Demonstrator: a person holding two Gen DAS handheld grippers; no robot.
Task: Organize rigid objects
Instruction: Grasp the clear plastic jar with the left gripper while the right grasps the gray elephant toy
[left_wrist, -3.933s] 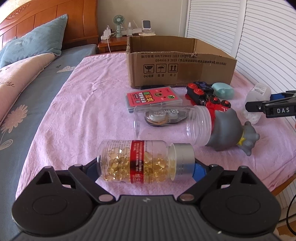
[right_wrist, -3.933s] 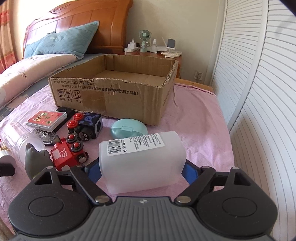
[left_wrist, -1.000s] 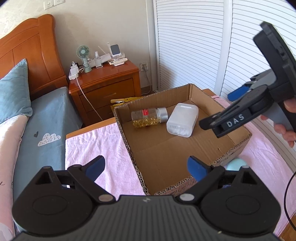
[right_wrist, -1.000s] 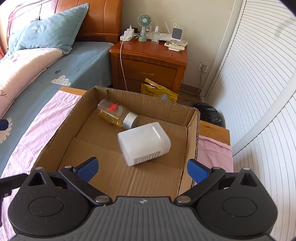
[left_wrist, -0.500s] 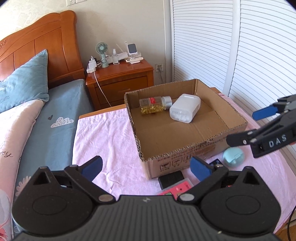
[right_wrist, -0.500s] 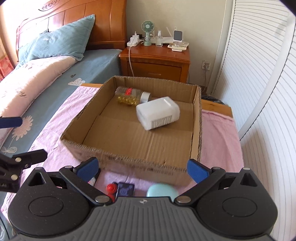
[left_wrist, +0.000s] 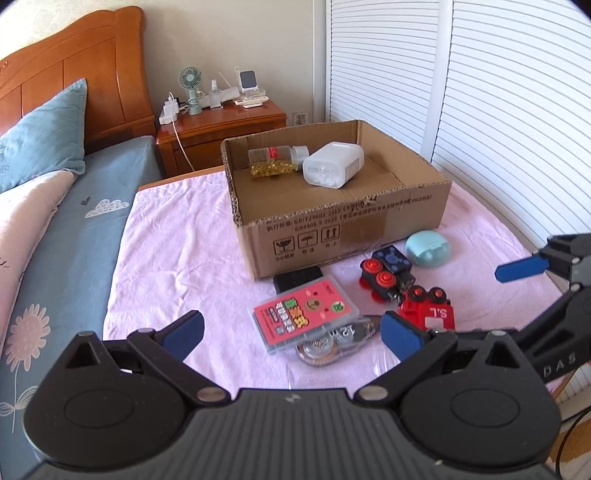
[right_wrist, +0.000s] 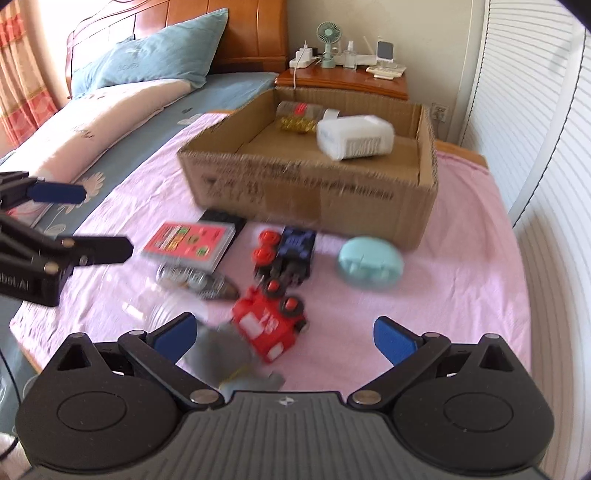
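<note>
Nearest, the left gripper (left_wrist: 291, 334) and the right gripper (right_wrist: 283, 338) both hang released, blue pads spread wide with nothing clamped between them. Taking the open brown corrugated cardboard box (left_wrist: 354, 229) as landmark: in front of it, closest to the cameras, a clear plastic jar (left_wrist: 340, 341) lies on the wrinkled pink cloth (left_wrist: 177, 251), beside a glossy red toy train car (left_wrist: 430, 312). Closer to the box lie a flat pink card case (left_wrist: 304, 314), a black-and-blue wheeled toy block (left_wrist: 386, 273) and a smooth rounded pale-blue case (left_wrist: 428, 248). Inside the box, at its far end, rest a clear capsule bottle (left_wrist: 275, 160) and a translucent white plastic bottle (left_wrist: 332, 164), touching.
</note>
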